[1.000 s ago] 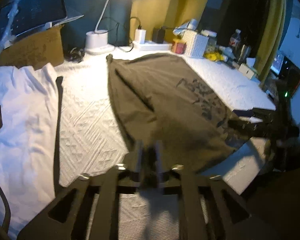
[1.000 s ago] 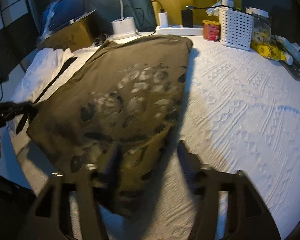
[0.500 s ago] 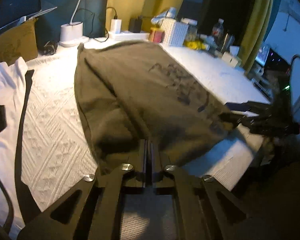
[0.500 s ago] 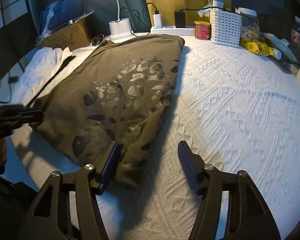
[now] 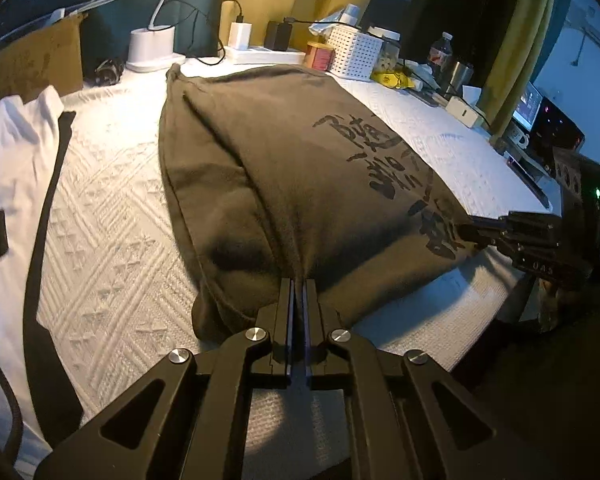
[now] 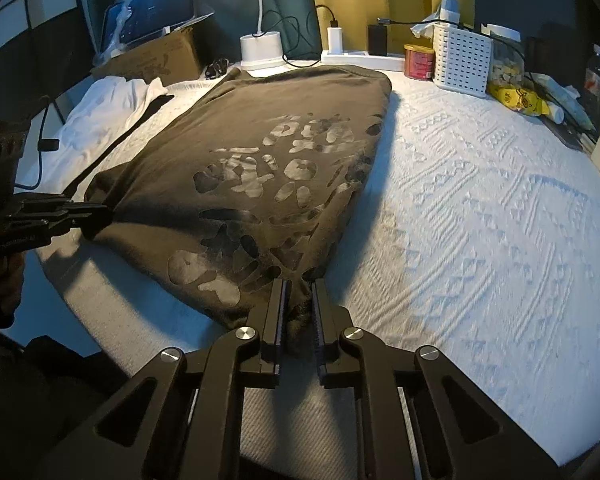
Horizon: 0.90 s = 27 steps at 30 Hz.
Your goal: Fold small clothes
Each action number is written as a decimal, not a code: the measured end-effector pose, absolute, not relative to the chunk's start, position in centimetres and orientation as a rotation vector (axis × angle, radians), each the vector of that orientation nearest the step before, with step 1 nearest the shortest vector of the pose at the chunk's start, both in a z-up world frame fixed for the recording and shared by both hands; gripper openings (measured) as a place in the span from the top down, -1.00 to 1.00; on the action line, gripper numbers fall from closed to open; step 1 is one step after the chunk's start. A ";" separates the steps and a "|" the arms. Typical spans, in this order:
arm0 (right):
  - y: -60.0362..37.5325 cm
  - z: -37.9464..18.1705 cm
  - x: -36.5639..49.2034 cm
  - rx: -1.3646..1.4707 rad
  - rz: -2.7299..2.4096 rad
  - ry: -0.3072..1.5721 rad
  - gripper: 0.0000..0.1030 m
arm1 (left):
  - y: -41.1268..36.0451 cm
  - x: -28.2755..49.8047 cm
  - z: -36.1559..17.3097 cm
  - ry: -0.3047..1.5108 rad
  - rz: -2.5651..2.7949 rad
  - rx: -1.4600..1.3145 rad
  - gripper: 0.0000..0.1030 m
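- My left tongs (image 5: pixel 299 285) stood closed on the near hem of the olive-brown cotton T-shirt with a dark printed graphic (image 5: pixel 284 168), a pinch of cloth rising between the two black fingers.
- My right tongs (image 6: pixel 299 286) had just been closing; in the right wrist view a bunched fold of the same shirt's (image 6: pixel 260 168) near corner sat gripped between the ridged pads, which stood a little apart around the cloth.
- The shirt lay spread flat on the white counter covered with a textured woven cloth (image 6: pixel 480 208), its far edge reaching almost to the items along the wall and its near edge at the counter's front rim.
- Each tongs appeared in the other's view: the right one at the shirt's right front corner (image 5: pixel 512 232), the left one at its left front corner (image 6: pixel 60 216).
- A white garment with a black strip along its edge (image 5: pixel 12 152) lay to the left of the shirt, apart from it.
- Along the back stood a white lamp base (image 6: pixel 261 49), a white power strip with chargers plugged in (image 6: pixel 360 56), a red round tin (image 6: pixel 419 61) and a white perforated plastic basket (image 6: pixel 462 60).
- A brown cardboard box (image 6: pixel 160 58) sat at the back left, with a laptop on top of it.
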State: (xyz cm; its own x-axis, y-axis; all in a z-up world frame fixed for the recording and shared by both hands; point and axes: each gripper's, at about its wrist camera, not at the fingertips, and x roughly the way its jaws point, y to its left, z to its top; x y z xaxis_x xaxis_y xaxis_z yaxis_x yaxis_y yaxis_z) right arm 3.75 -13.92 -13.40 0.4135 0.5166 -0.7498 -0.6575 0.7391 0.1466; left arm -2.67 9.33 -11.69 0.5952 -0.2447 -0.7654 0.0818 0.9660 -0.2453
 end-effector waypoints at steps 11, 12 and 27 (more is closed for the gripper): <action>-14.5 -13.2 4.1 -0.142 0.716 0.912 0.45 | 9.5 -2.2 -9.5 0.866 -0.125 -0.148 -0.52; -14.5 -13.1 4.2 -0.139 0.714 0.914 0.27 | 9.8 -2.0 -9.4 0.857 -0.114 -0.154 -0.54; -15.2 -12.4 7.0 -0.094 0.700 0.907 0.12 | 10.0 2.0 -8.8 0.866 -0.039 -0.178 -0.82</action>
